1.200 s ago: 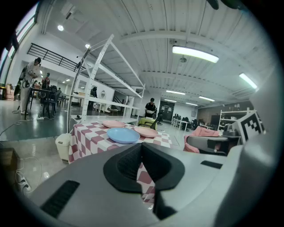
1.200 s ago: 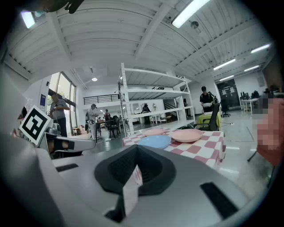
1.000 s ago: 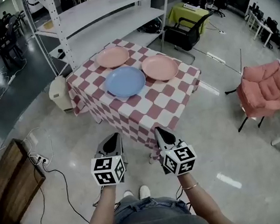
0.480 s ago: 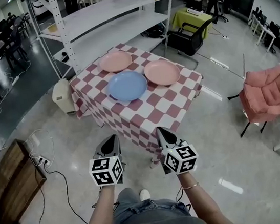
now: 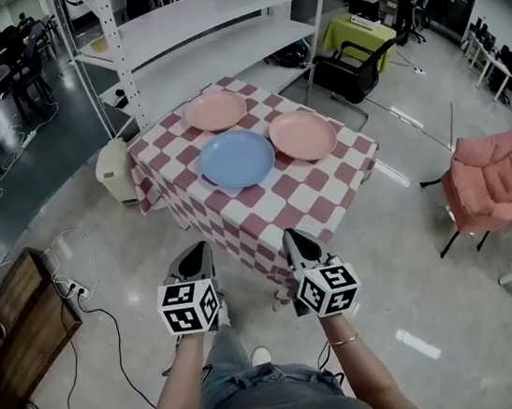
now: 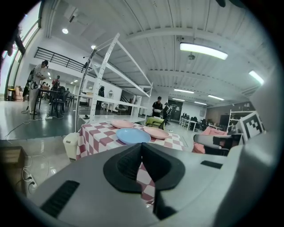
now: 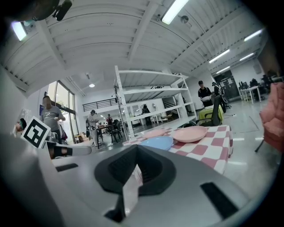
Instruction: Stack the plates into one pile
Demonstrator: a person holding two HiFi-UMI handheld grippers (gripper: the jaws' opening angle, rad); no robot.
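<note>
Clearly the left claw (image 5: pixel 200 248) and right claw (image 5: pixel 294 235) are closed and empty, well short of the surface (image 5: pixel 322 191) at upper centre. Best to step in, open wide, and take a pink plate (image 5: pixel 302 136) by its rim.

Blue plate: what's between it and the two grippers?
Head view: only checkered tablecloth and floor between the blue plate and the left gripper and right gripper.
</note>
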